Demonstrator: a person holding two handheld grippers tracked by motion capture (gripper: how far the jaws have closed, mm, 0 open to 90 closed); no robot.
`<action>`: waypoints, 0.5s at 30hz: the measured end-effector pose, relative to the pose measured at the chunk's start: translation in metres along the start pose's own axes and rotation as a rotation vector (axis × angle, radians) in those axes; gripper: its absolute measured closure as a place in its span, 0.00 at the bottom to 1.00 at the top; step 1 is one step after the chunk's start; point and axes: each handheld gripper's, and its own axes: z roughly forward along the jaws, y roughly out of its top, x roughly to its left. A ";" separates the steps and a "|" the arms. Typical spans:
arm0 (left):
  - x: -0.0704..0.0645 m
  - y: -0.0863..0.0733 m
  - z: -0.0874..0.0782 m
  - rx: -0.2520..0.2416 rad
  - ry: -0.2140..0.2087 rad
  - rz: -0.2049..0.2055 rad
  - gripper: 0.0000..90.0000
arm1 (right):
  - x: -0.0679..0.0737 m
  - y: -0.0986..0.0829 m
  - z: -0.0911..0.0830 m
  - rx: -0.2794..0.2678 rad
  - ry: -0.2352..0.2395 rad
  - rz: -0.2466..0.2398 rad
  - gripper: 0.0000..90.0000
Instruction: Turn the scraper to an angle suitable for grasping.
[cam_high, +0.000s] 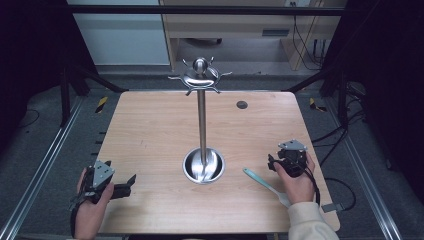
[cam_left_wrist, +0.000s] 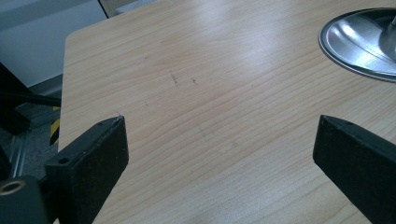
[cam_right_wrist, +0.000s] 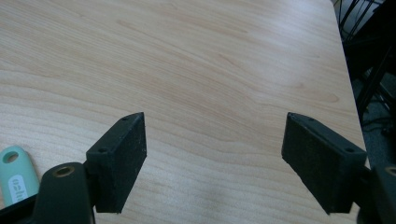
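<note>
Light wood-grain desk with rounded corners, dark floor and metal rails around it, pale cabinets behind.

Hard to read:
- Handle end of the pale mint-green plastic spoon-like utensil runs under the right hand's wrist in the high view; its end is hidden there. In the right gripper view just one rounded green end with a hole shows at the lower left edge, rest cut off.
- Tall polished steel hanging stand: hooks at the top are small and glare-blown, count unclear. In the left gripper view its round dish base is cut by the right edge.
- Small dark round spot on the far desk, can't tell what it is.

Positions:
- Right gripper held over the desk's right front area, jaws wide apart, nothing between them. Utensil lies flat on the desk just beside it, on its left and nearer the person, slanted, not touching the jaws.
- Left gripper low at the desk's left front edge, jaws wide apart, bare wood between them. Well apart from the utensil, stand base between.
</note>
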 end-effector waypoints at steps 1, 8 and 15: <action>0.000 0.000 0.000 -0.001 0.002 -0.001 0.03 | 0.000 0.000 0.000 0.000 0.000 0.000 0.28; 0.001 0.000 -0.002 -0.002 0.005 0.000 0.03 | 0.008 0.002 -0.001 0.006 0.054 -0.058 0.54; 0.000 0.001 0.001 0.003 0.003 0.008 0.03 | 0.016 0.003 -0.002 0.020 0.124 -0.116 0.84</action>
